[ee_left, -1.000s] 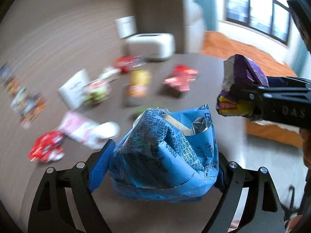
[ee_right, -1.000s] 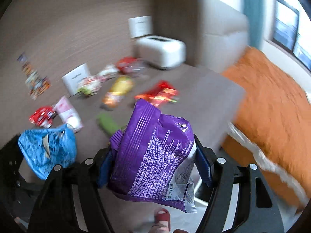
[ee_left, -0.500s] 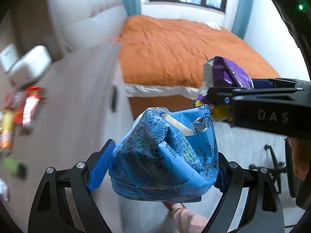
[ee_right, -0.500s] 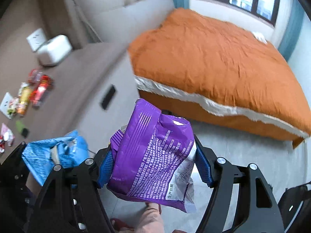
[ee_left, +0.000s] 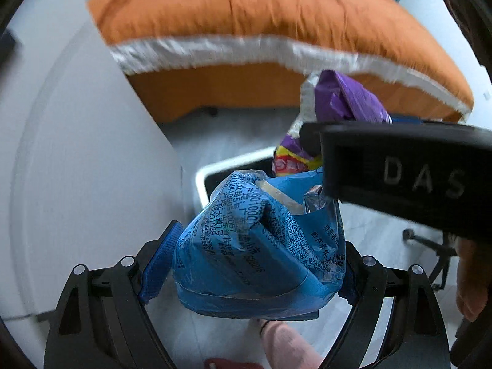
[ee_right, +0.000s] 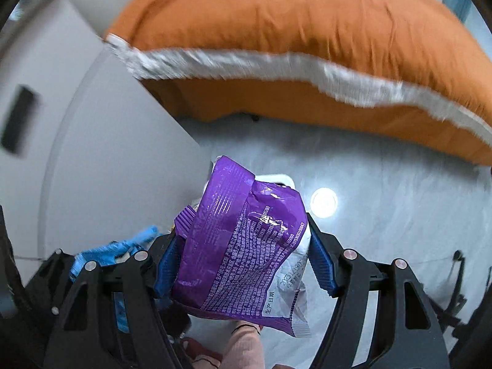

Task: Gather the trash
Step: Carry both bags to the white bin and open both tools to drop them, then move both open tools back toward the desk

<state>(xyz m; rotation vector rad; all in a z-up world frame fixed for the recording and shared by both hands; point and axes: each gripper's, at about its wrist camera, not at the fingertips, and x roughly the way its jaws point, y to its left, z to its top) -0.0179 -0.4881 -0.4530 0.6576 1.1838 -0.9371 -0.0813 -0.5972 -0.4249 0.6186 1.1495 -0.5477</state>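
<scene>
**Two wrappers held over the bin beside the bed**

My left gripper [ee_left: 252, 264] is clamped on a crumpled blue wrapper [ee_left: 258, 246], which fills the gap between its blue pads and bulges forward past the fingertips. My right gripper [ee_right: 243, 264] grips a purple wrapper [ee_right: 243, 246] in the same way, its white sealed end hanging below the pads. Both grippers point steeply toward the floor and sit close side by side: in the left view the right gripper's black body, lettered DAS, crosses just above the blue wrapper, with the purple wrapper showing beyond it.

A bin [ee_left: 201, 181] with a white rim and dark inside stands on the pale floor [ee_right: 384, 190], directly beyond both wrappers; only part of the rim shows past them. A white cabinet side [ee_left: 92, 153] rises close on the left of the bin. An orange bed [ee_right: 292, 24] with a white fringe runs across the far side. Open floor lies to the right. A foot [ee_right: 243, 347] shows below the grippers.
</scene>
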